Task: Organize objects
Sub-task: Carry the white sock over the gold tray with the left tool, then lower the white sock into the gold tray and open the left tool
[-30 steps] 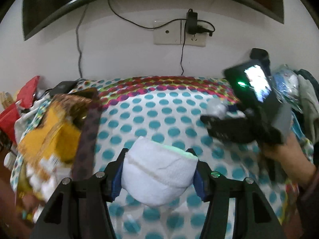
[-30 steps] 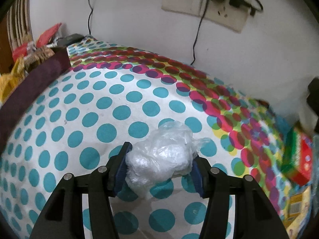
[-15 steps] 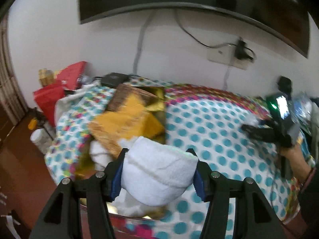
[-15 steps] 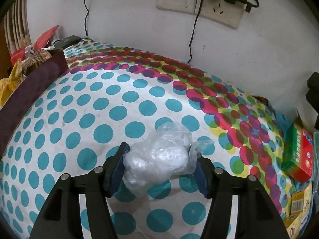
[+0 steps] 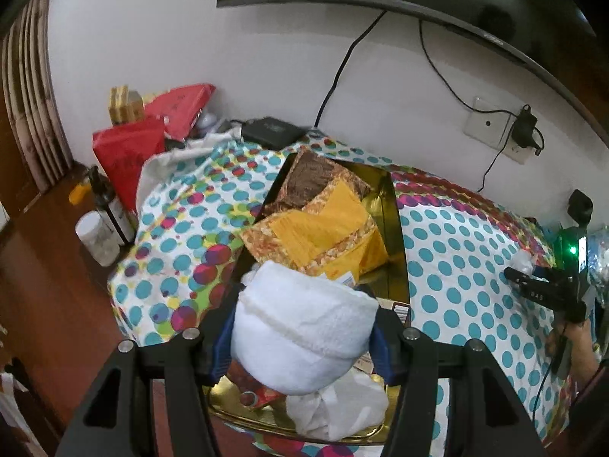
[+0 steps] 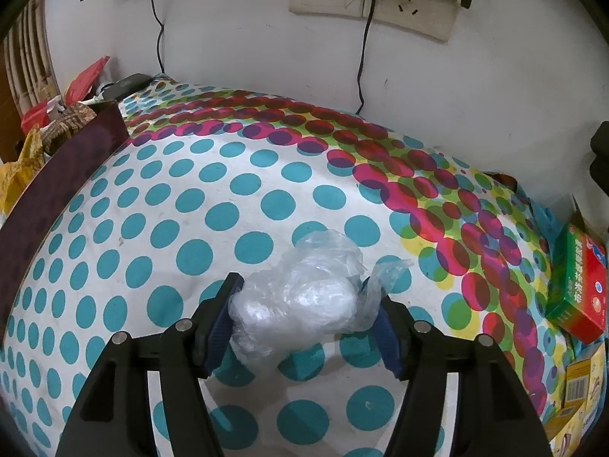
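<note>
Between the fingers of the left gripper [image 5: 304, 327], which clamp it above the gold-lined box [image 5: 394, 224] probably for dropping there, sits the white towel roll [image 5: 300, 327], while the right gripper [image 6: 304, 318], its jaws just opening, loosely flanks the crumpled plastic bag [image 6: 300, 301] lying on the dotted cloth [image 6: 171, 228].

Desk [image 6: 160, 205], covered by a white cloth printed with teal and multicoloured dots. Lying on it: a gold-lined box [image 5: 392, 228] at the left end, filled with yellow wrappers; a crumpled clear plastic bag [image 6: 300, 301] near centre; a red-and-green carton [image 6: 578, 282] at the right edge.
</note>
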{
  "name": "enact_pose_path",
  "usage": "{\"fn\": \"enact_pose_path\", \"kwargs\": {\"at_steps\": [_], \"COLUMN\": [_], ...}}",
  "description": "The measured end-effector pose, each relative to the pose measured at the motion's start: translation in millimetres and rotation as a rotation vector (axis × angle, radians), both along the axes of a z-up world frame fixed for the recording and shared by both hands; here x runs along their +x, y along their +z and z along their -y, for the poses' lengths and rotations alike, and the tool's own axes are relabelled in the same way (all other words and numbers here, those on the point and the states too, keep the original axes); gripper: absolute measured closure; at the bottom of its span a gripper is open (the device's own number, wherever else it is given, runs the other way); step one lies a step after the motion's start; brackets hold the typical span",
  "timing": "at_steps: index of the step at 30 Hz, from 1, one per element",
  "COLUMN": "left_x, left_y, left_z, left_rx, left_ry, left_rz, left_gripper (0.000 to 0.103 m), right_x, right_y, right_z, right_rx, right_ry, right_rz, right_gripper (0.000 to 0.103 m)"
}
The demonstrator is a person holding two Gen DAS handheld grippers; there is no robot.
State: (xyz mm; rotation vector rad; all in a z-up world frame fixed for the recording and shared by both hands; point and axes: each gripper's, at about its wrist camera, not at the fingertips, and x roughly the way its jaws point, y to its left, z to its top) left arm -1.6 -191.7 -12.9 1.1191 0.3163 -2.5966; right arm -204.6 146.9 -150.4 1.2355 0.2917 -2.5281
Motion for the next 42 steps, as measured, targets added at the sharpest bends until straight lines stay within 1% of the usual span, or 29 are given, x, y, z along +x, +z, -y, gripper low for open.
{"fn": "enact_pose_path", "kwargs": {"at_steps": [2, 7, 10, 13, 18, 20, 21, 22, 23, 27, 29, 31, 32, 35, 36, 39, 42], "left_x": [-6.0, -25.4, -34.3, -35.7, -34.7, -33.5, -31.6, -29.7, -27.7, -24.6, -21.6, -17.9, -17.4, -13.4, -12.0, -6.1, 0.2], "left_y": [-4.7, -8.5, -14.9, -21.8, -31.2, -34.2, -35.8, -36.8, -37.8, -41.3, -40.5, -38.3, -37.8, -35.4, -34.1, -27.7, -15.8], "left_z": [-3.3, -14.0, -15.3, -15.0, -15.7, -12.3, -9.4, -7.3, -6.5, -12.4, -15.4, -16.2, -16.0, -15.8, -16.1, -16.9, -19.1], "left_rx": [0.008, -0.035, -0.018, -0.003, -0.027, -0.004, 0.021, 0.033, 0.034, -0.016, -0.033, -0.036, -0.032, -0.012, -0.007, 0.003, -0.023], "left_ry": [-0.015, -0.048, -0.057, -0.058, -0.051, -0.033, -0.022, -0.014, -0.005, -0.026, -0.032, -0.026, -0.024, -0.024, -0.026, -0.025, -0.021], "left_rz": [0.008, 0.017, 0.036, 0.050, 0.084, 0.100, 0.100, 0.097, 0.098, 0.127, 0.125, 0.115, 0.115, 0.111, 0.110, 0.098, 0.072], "left_gripper": [0.044, 0.044, 0.044, 0.043, 0.041, 0.041, 0.040, 0.040, 0.040, 0.035, 0.032, 0.031, 0.029, 0.029, 0.029, 0.029, 0.029], "right_x": [0.1, 0.4, 1.1, 3.5, 4.1, 6.1, 8.2, 6.6, 9.1, 7.9, 1.3, -2.2, -1.5, 0.5, -6.8, -7.1, -7.4], "right_y": [-0.1, -0.2, -0.3, 0.1, -0.5, -1.2, -1.1, 1.3, 1.6, 0.2, -1.6, -3.2, -3.0, -2.8, -2.6, -2.7, -3.0], "right_z": [1.3, 2.1, 4.5, 6.3, 7.2, 11.6, 15.3, 6.9, 10.1, 9.8, 5.3, -8.0, -7.0, -3.8, -5.3, -4.3, -3.4], "right_rx": [0.001, 0.000, 0.000, 0.001, -0.001, 0.000, 0.000, -0.002, -0.004, -0.006, -0.005, -0.007, -0.007, -0.007, -0.009, -0.008, -0.006], "right_ry": [0.000, -0.001, -0.001, -0.001, -0.003, -0.006, -0.008, -0.009, -0.009, -0.012, -0.014, -0.014, -0.014, -0.016, -0.014, -0.013, -0.014], "right_rz": [-0.001, 0.000, 0.001, 0.000, 0.002, 0.003, 0.003, 0.004, 0.005, 0.007, 0.008, 0.009, 0.009, 0.010, 0.012, 0.011, 0.011], "right_gripper": [0.042, 0.042, 0.042, 0.042, 0.040, 0.039, 0.039, 0.039, 0.038, 0.037, 0.036, 0.036, 0.036, 0.034, 0.034, 0.033, 0.033]}}
